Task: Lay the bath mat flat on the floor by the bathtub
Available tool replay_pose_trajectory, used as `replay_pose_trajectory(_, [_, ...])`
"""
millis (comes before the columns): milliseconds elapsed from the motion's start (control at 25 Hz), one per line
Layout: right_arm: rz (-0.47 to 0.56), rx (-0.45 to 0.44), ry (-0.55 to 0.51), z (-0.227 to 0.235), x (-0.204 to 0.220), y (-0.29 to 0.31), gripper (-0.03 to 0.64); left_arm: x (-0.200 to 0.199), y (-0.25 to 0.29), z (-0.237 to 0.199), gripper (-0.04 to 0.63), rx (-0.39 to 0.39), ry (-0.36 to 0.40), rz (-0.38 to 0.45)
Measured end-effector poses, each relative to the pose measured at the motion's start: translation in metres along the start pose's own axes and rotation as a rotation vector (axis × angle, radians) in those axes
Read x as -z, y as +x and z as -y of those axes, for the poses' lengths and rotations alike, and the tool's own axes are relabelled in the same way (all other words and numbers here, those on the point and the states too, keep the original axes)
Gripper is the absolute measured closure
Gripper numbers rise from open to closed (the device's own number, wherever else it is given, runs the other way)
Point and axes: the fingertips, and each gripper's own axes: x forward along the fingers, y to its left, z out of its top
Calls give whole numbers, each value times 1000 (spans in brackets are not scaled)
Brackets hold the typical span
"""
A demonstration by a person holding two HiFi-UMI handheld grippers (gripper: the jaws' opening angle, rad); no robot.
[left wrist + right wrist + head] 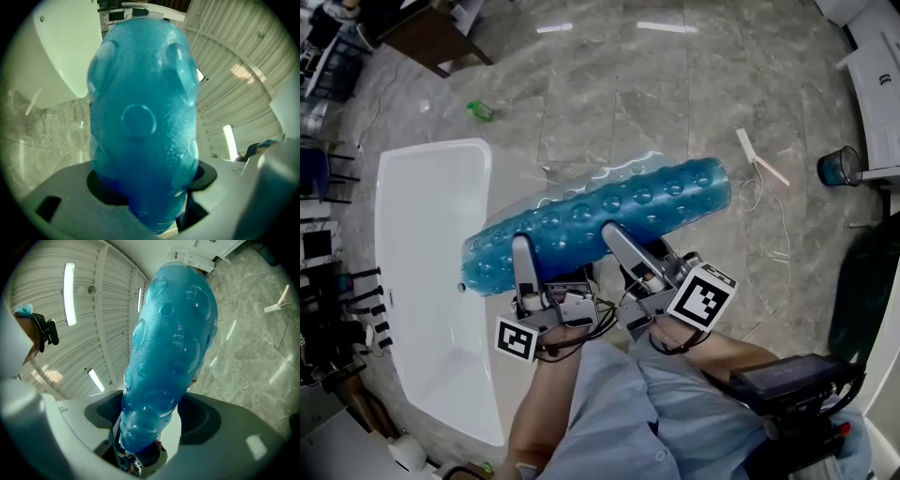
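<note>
The bath mat [600, 225] is a translucent blue sheet with round bumps, bunched into a long roll held in the air above the floor, beside the white bathtub [431, 281]. My left gripper [523, 251] is shut on its near edge toward the tub end. My right gripper [619, 239] is shut on the same edge further right. In the left gripper view the mat [143, 122] fills the middle between the jaws. In the right gripper view the mat [168, 352] rises from between the jaws likewise.
A blue cup [839, 167] stands on the marble floor at the right, near white sticks and a thin cable [759, 159]. A green object [479, 111] lies beyond the tub. Dark racks [328, 272] line the left edge; a black device [787, 384] sits at my lower right.
</note>
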Motion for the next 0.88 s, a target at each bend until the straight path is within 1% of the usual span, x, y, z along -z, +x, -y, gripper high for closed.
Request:
replay_pose_trajectory(120, [26,38,-17,16,3,32,247,-20,26,-26,281,-12,-37,-35])
replay_pose_trajectory(280, [55,91,-34,35,26,90,247,-71,58,-65,282,-23,-76,-88])
replay_pose_trajectory(440, [123,118,-61,59,46,119,247,-98,75,-102,282,-3,-108,-161])
replay_pose_trajectory(560, [168,138,-83,76,53,127,247,-105,83,-123,284,13,-129,-212])
replay_pose_trajectory(680, [186,145,-93,101,54,133,247,-102,92,-151,282,23,-140,-247])
replay_pose_trajectory(800, [190,138,-83,135,54,139,247,-95,97,-188,282,18,-146,-262])
replay_pose_trajectory(880, [172,165,-90,167,56,143,247,-92,99,-220,282,11,-154,-260])
